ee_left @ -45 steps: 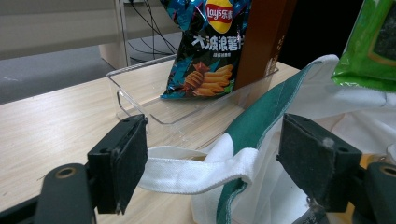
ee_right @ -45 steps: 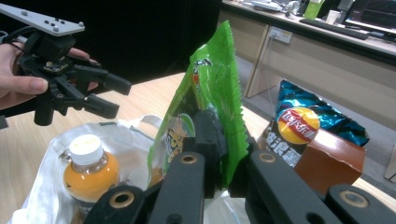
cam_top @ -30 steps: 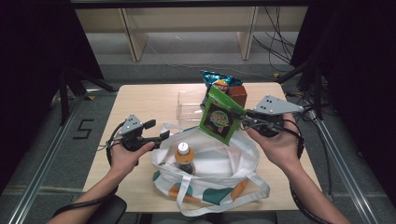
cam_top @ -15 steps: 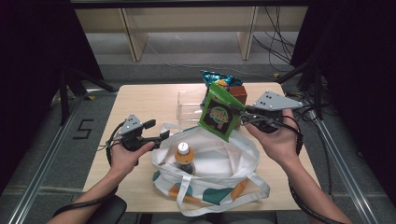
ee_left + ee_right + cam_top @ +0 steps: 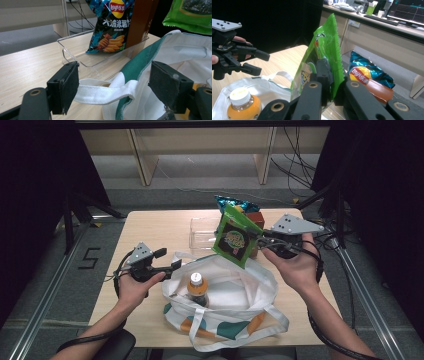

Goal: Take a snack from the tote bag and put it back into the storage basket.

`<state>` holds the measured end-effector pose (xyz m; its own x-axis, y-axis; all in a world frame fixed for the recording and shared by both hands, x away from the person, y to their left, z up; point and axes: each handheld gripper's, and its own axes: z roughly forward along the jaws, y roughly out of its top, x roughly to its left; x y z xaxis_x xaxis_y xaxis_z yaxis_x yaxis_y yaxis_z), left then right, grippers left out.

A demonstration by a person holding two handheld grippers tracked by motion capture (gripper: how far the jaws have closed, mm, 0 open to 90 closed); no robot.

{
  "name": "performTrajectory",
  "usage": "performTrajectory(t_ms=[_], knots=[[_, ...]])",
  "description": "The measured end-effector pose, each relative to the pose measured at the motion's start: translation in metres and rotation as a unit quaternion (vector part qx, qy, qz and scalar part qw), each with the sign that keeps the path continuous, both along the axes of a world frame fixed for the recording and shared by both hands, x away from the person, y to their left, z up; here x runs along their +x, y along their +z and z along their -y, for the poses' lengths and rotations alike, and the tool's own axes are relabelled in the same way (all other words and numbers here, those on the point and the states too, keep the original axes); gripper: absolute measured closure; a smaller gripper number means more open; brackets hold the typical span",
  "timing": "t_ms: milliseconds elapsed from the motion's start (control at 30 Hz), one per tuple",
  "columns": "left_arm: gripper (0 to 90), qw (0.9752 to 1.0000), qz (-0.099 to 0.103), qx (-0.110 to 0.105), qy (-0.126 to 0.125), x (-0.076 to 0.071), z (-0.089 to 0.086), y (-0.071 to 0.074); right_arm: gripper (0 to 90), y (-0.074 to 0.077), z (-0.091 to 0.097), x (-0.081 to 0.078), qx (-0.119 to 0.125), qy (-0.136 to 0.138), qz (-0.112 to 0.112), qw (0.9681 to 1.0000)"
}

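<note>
R gripper [image 5: 261, 239] jaws clamp green bag [image 5: 235, 236], above tote [image 5: 240, 292]

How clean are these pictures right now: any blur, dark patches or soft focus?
High view: table evenly lit, surroundings black, green snack bag slightly soft. Left gripper view: fingers and white bag strap sharp, chip bag readable, background shelving soft. Right gripper view: dark left background, right gripper shut on the green snack bag, fingers near the lens a little soft; orange bottle fairly clear.
</note>
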<state>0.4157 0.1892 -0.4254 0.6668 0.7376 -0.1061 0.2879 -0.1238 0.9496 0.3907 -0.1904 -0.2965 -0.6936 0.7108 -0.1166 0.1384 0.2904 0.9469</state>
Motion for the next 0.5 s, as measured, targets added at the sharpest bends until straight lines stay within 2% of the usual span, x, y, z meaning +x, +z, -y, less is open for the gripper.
performTrajectory(t_ms=[100,133,267,300,367,433,467,500], knots=[[23.0,1.0000,0.000,0.000,0.000,0.0001,0.0001,0.0001,87.4,0.0013,0.0004,0.0018,-0.003,-0.001,0.004,1.0000],[23.0,1.0000,0.000,0.000,0.000,0.0001,0.0001,0.0000,87.4,0.0012,-0.0009,0.0027,0.004,0.000,-0.002,1.0000],[23.0,1.0000,0.000,-0.001,0.000,0.0001,0.0004,0.0000,87.4,0.0027,-0.0014,0.0034,0.002,-0.003,-0.001,1.0000],[23.0,1.0000,0.000,-0.001,0.000,0.0000,0.0004,0.0001,87.4,0.0029,-0.0016,0.0049,0.002,-0.001,0.008,1.0000],[23.0,1.0000,0.000,-0.001,0.000,0.0000,0.0003,0.0002,87.4,0.0044,-0.0018,0.0065,-0.001,-0.005,0.008,1.0000],[23.0,1.0000,0.001,-0.005,-0.004,0.0004,0.0004,-0.0003,87.4,0.0046,-0.0030,0.0068,0.004,-0.008,0.001,1.0000],[23.0,1.0000,0.000,-0.001,0.000,-0.0001,0.0002,0.0002,87.4,0.0050,-0.0028,0.0090,0.000,-0.009,0.014,0.9999],[23.0,1.0000,0.000,0.000,-0.001,-0.0001,0.0002,0.0002,87.4,0.0052,-0.0035,0.0087,0.004,-0.010,0.006,0.9999]])
